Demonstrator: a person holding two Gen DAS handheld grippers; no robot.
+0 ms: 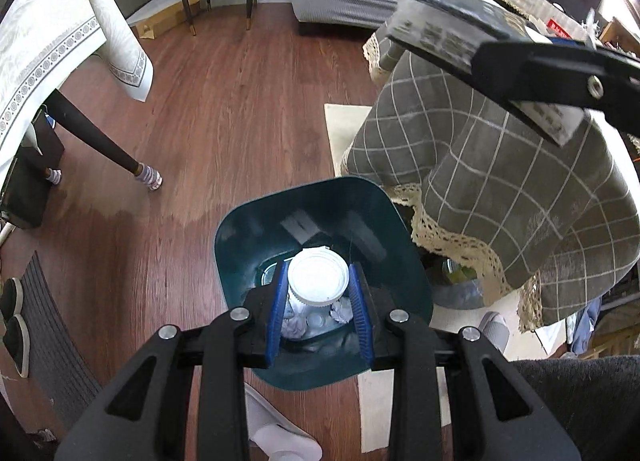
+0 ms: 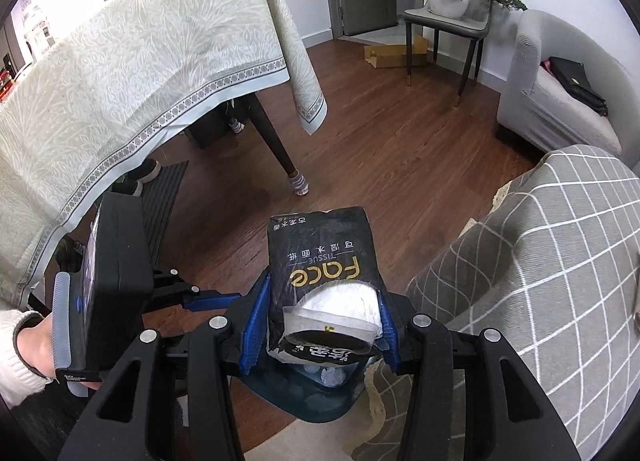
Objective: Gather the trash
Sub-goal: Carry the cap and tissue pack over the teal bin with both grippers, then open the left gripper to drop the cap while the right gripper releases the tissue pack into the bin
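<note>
Left wrist shows your left tongs (image 1: 320,293) clamped on a light cup (image 1: 318,277) over the bin (image 1: 240,221), right tongs (image 2: 322,325) squeezing the squishy tissue pack (image 2: 320,261) at 6 o'clock.

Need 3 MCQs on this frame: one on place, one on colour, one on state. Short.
1. Where is the white cup?
A. on the floor beside the bin
B. between the left gripper's pads, over the bin
C. on the checked cloth

2. What colour is the bin?
A. dark teal
B. red
C. white

3. What state is the right gripper in?
A. open and empty
B. shut on a bottle
C. shut on the tissue pack

Key:
1 B: in the left wrist view the blue pads flank the cup, with the bin's opening below it.
2 A: the bin's walls show dark teal in both views.
3 C: in the right wrist view the blue pads press both sides of the black pack, whose white tissues show at the opening.
</note>
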